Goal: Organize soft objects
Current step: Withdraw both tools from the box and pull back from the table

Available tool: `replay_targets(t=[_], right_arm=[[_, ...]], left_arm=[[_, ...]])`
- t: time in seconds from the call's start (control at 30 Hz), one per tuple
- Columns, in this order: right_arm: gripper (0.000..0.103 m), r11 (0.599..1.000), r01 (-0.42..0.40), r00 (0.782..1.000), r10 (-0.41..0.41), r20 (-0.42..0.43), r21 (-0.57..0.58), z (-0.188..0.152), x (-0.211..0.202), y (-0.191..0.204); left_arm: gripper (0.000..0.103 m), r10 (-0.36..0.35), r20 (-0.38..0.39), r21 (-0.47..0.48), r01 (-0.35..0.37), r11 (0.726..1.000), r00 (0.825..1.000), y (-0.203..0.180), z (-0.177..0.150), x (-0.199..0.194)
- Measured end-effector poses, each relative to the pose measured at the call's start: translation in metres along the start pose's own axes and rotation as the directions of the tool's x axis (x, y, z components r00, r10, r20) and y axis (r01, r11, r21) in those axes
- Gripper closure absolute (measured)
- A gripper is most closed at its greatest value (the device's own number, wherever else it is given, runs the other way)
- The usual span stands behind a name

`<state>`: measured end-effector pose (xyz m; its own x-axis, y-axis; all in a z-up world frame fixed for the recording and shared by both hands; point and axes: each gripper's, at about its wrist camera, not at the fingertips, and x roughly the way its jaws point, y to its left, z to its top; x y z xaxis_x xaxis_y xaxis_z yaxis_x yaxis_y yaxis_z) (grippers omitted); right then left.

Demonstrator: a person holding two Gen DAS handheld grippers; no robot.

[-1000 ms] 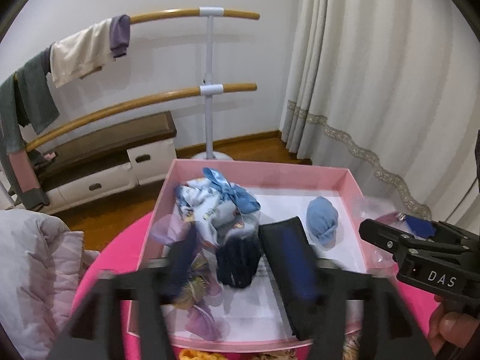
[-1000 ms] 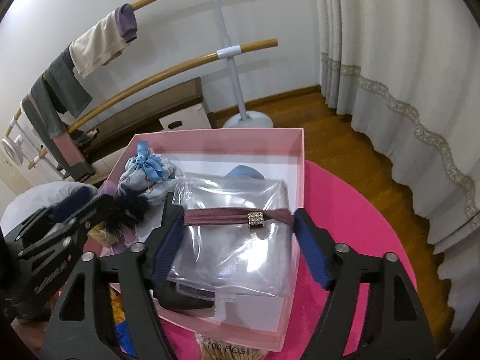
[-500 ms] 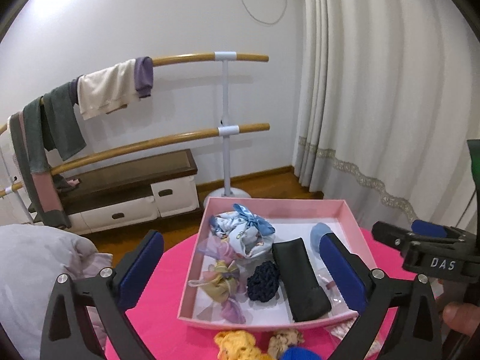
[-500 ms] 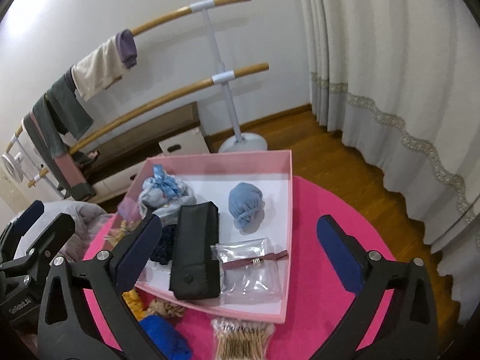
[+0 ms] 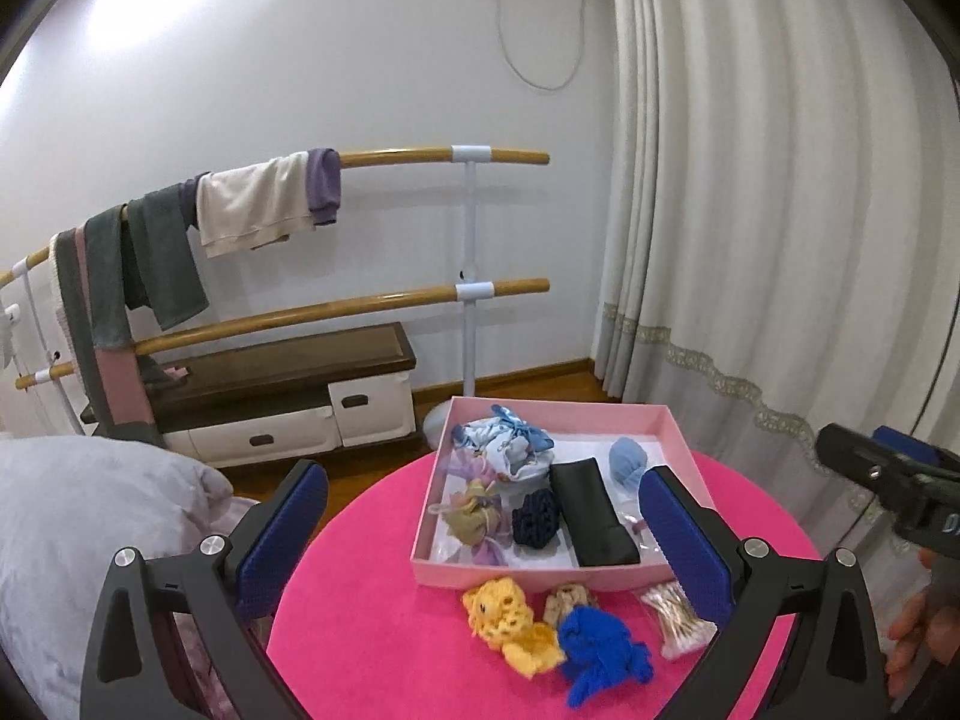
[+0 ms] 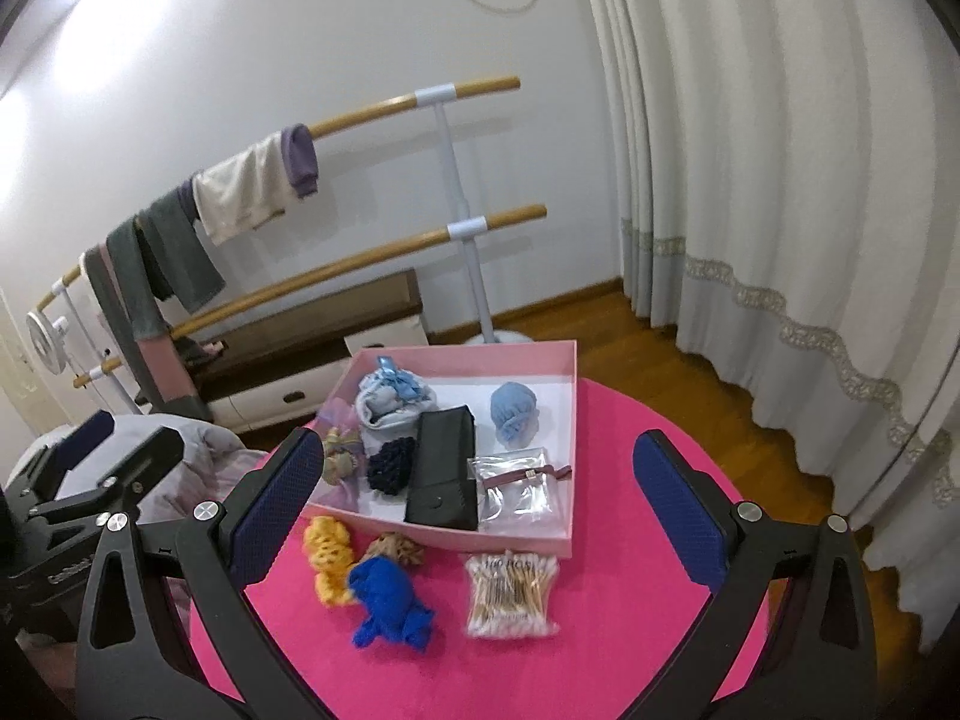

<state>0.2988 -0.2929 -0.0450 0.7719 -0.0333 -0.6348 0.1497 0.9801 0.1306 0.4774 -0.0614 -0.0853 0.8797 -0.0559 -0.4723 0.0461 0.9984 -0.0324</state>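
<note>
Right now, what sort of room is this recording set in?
Most likely a bedroom or home dance room. A double wooden barre draped with clothes stands against the wall, floor-length curtains hang on the right, and a low storage bench sits on the wood floor.

Pink table (image 6: pixel 630 540): pink box (image 6: pixel 570 414), scrunchies (image 6: pixel 390 600), swabs (image 6: pixel 510 594).

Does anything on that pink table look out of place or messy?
Three soft pieces lie outside the pink box on the table: a yellow crocheted scrunchie, a brown scrunchie and a royal-blue knitted one. A clear packet of cotton swabs lies beside them. Nothing looks spilled or damaged.
</note>
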Motion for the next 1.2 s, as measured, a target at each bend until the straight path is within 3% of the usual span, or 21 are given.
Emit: replay_targets(t=[0.47, 0.7, 1.2], right_arm=[[0.0, 0.999, 0.052, 0.986, -0.051, 0.159, -0.003, -0.047, -0.107, 0.01], [0.0, 0.997, 0.081, 0.985, -0.079, 0.151, -0.009, -0.074, -0.122, 0.008], [0.0, 0.997, 0.078, 0.986, -0.076, 0.146, -0.012, -0.089, -0.135, 0.005]], left_arm=[[0.0, 0.018, 0.05, -0.048, -0.016, 0.999, 0.999, 0.0, -0.047, -0.12], [0.0, 0.03, 0.051, -0.061, -0.027, 0.998, 0.998, 0.0, -0.068, -0.167], [0.0, 0.037, 0.043, -0.06, -0.035, 0.998, 0.998, -0.005, -0.076, -0.208]])
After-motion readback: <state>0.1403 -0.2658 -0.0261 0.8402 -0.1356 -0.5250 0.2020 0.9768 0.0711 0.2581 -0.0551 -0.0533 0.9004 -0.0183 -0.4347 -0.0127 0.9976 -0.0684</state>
